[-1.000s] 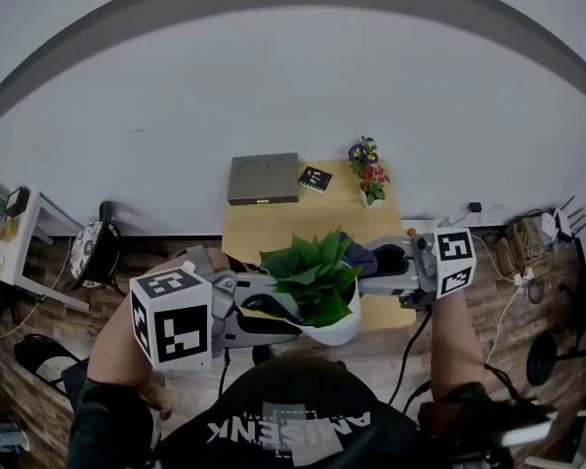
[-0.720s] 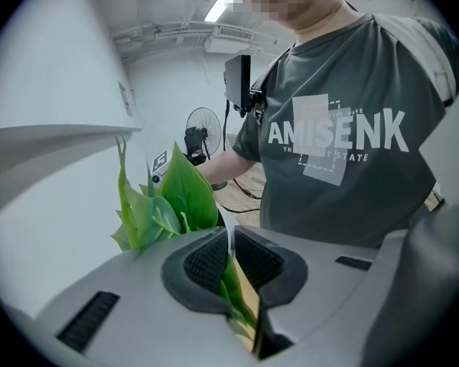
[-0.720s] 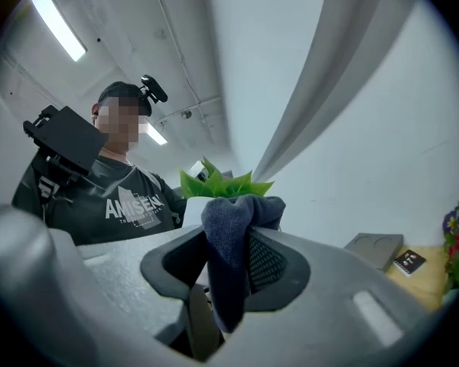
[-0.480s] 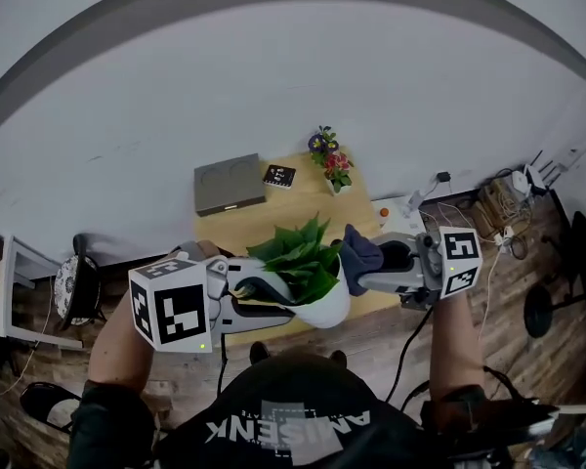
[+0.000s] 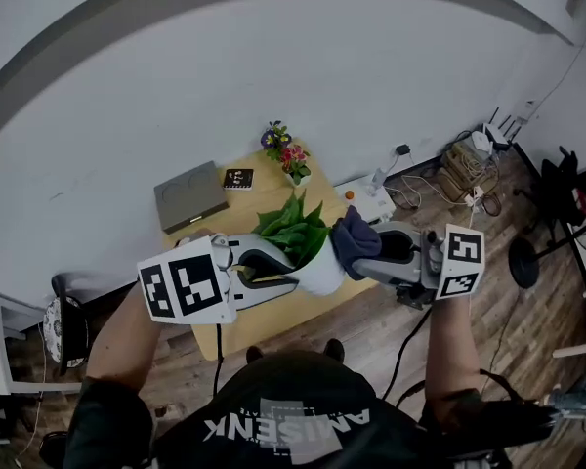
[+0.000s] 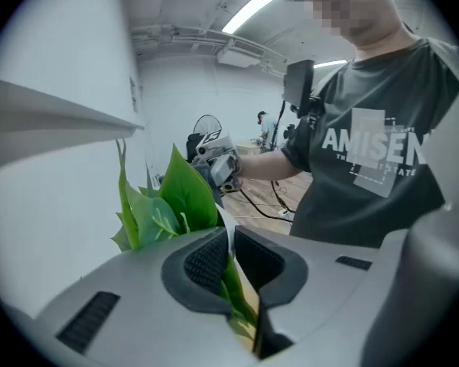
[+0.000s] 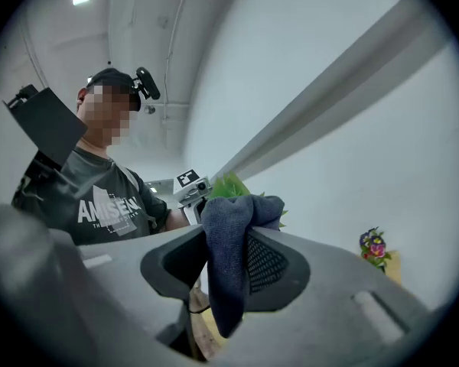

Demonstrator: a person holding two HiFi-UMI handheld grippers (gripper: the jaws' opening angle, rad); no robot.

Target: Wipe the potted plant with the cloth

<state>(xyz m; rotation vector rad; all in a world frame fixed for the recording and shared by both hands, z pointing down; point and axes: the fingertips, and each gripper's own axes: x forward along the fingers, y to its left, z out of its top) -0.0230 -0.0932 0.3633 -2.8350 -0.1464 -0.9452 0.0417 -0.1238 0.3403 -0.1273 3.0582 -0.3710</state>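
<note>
Two grippers: one in each of our hands, tips pointing toward each other.
Left gripper (image 6: 231, 254): jaws nearly together, pinched on the thin white rim of the pot, with one leaf caught in the same pinch.
Right gripper (image 7: 226, 262): closed on the cloth (image 7: 228, 232), a dark blue wad that bulges past the jaw tips and hangs below them.
Potted plant (image 5: 308, 252): held up by the left gripper alone, clear of the table and between our two grippers.
Which way it lies: straight ahead of the right gripper's tips, so the cloth leads. The leaves sit just beyond the wad, on the side facing the left gripper.
Long axis: the stems rise out of the pot and away from us. How far the pot tilts we cannot tell.
Contact: the cloth is hard up against the near leaves and the rim. Whether it presses on a leaf we cannot make out.
Nearer hand: we judge the right gripper should do the wiping, stroking along the leaves from base to tip, while the left gripper only steadies the pot.
Table (image 5: 236, 225): wooden, below and beyond both grippers, well apart from the pot.
</note>
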